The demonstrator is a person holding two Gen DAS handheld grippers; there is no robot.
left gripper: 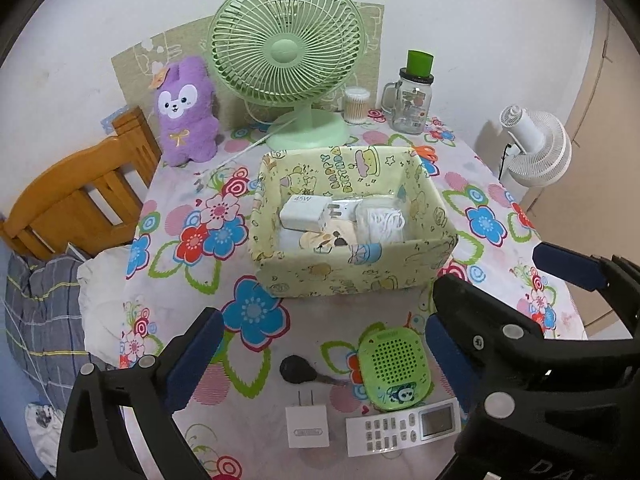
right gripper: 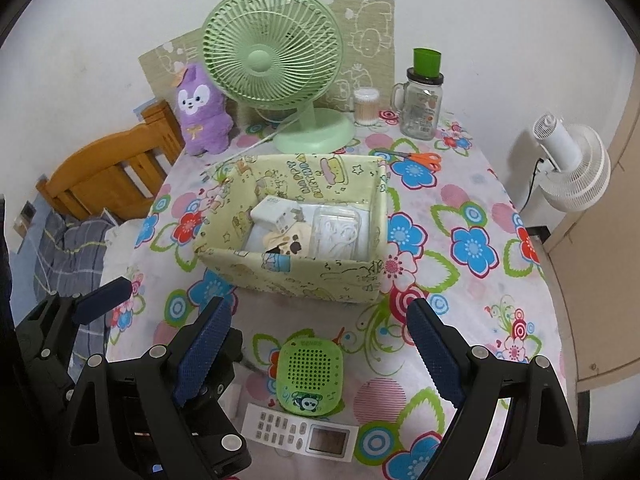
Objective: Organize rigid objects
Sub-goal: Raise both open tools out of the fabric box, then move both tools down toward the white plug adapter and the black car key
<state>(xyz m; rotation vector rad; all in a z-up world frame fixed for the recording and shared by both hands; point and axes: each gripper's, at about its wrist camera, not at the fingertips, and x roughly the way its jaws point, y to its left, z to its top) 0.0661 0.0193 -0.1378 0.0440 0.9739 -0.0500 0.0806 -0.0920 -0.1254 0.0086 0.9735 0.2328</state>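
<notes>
Hovering over the flowered table (left gripper: 176, 320), the left gripper (left gripper: 320, 364) and right gripper (right gripper: 320, 356) are held wide, empty; the green speaker (right gripper: 310, 376), remote (right gripper: 300, 434) and white plug (left gripper: 307, 426) lie at six o'clock of the box (left gripper: 344, 276).

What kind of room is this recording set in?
Probably a bedroom or small living space at home: a table under a flowered cloth stands beside a wooden bed frame with bedding, plus a plush toy.

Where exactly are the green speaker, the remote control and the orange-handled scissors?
green speaker (right gripper: 310, 376), right wrist view, on its perforated grille.
remote control (right gripper: 280, 428), right wrist view, on its button pad.
scissors (right gripper: 426, 159), right wrist view, on an orange handle.
</notes>
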